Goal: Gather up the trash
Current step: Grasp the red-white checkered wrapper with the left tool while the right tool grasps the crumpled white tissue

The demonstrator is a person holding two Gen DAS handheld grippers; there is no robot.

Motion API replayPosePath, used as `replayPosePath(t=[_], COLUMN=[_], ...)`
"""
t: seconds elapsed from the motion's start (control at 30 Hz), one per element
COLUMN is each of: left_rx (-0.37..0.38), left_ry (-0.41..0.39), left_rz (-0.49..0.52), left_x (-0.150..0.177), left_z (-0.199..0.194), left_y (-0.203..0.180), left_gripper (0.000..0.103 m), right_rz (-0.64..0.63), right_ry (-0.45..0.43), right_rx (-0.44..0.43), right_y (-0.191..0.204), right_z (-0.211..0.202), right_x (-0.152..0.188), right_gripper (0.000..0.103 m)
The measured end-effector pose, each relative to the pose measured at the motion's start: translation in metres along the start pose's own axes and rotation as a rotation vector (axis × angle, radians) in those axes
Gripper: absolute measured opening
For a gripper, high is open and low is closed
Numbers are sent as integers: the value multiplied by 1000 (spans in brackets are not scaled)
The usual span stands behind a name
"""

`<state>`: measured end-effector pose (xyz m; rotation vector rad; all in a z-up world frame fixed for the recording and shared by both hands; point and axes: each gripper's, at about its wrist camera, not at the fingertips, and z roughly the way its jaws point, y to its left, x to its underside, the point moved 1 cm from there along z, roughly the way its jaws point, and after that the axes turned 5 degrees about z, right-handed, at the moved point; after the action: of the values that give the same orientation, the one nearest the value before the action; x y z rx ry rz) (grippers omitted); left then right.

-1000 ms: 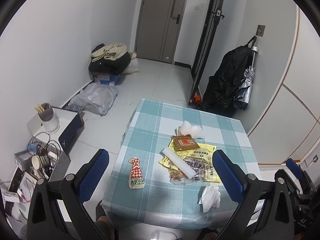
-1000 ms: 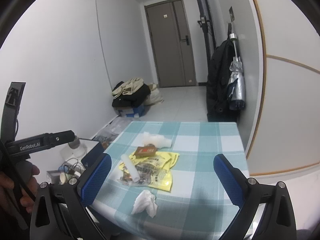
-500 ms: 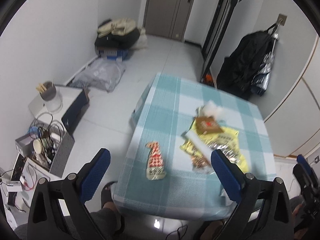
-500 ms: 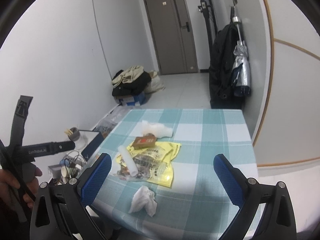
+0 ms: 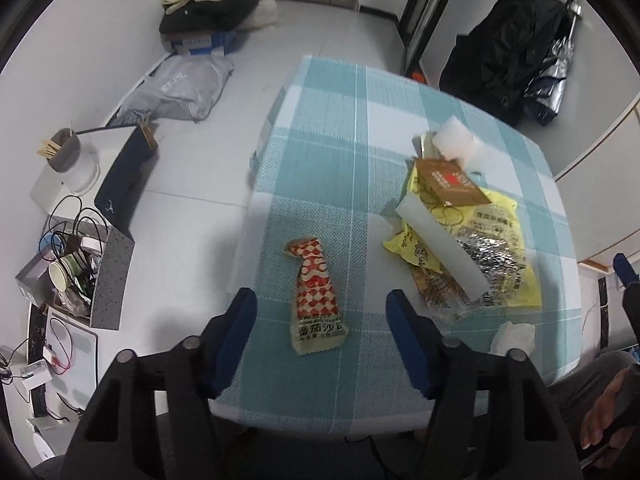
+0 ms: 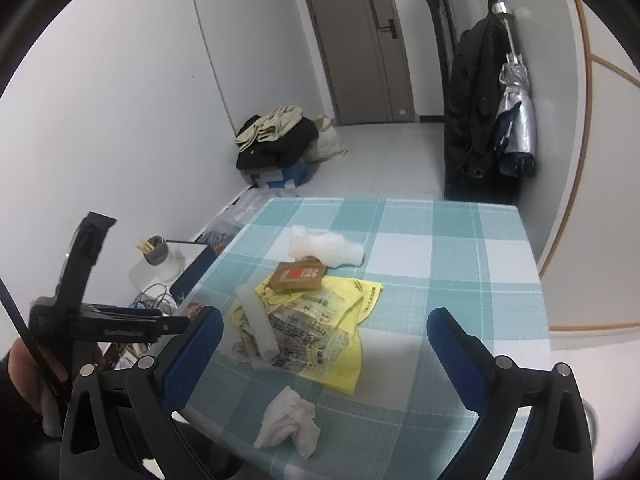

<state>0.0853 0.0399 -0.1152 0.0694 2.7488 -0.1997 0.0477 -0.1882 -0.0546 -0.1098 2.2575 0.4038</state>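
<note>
Left wrist view: the left gripper (image 5: 320,320) is seen closing around a red-checked sauce packet (image 5: 318,298), untouched; the right gripper (image 6: 324,348) is held wide, empty.

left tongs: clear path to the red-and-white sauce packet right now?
Probably yes. The red-and-white sauce packet lies flat and alone on the checked tablecloth, framed between the closing left tongs, nothing gripped yet. The yellow wrapper pile sits well aside.
</note>
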Motion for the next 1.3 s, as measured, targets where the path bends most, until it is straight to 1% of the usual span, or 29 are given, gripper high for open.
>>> replayPosePath(t=[0.1,0.13,0.2,0.27,0.33,0.37,0.43,0.53,0.63,0.83,0.9,1.0,1.13,1.17,1.3], left_rx=[1,2,-38,-45,-50,-60,-66,-52,-37,17,37,48,80,91,100], left_ry=[20,23,36,41,50,63,58,45,35,-14,-33,-63,-100,-113,-161], left_rz=[10,15,39,53,62,68,66,60,67,73,68,72,58,53,67], left_x=[-2,-3,-3,-3,-1,0,1,-1,-3,-2,-1,0,2,1,2], left_z=[7,9,12,14,16,17,17,16,15,1,-4,-12,-22,-25,-36], left_y=[-2,-4,-8,-9,-11,-11,-11,-11,-14,-18,-17,-16,-14,-13,-16], left_gripper=[49,49,49,43,29,26,22,18,16,16,16,16,16,16,16], right_rz=[12,19,29,50,80,92,109,104,95,118,108,89,79,79,80], right_ry=[16,22,31,45,61,67,75,87,110,191,219,244,269,276,311], right_rx=[-4,-6,-8,-7,-12,-17,-17,-5,-1,-40,-48,-55,-60,-61,-82], right_y=[-6,-8,-12,-18,-23,-24,-27,-28,-28,-25,-21,-14,-7,-5,5], right_z=[4,5,6,7,8,8,6,4,4,9,13,18,28,30,40], right_x=[-1,-1,-2,-2,-2,-1,1,6,12,28,33,40,45,46,51], right_gripper=[103,103,103,103,103,103,103,103,103,103,103,103,99,97,91])
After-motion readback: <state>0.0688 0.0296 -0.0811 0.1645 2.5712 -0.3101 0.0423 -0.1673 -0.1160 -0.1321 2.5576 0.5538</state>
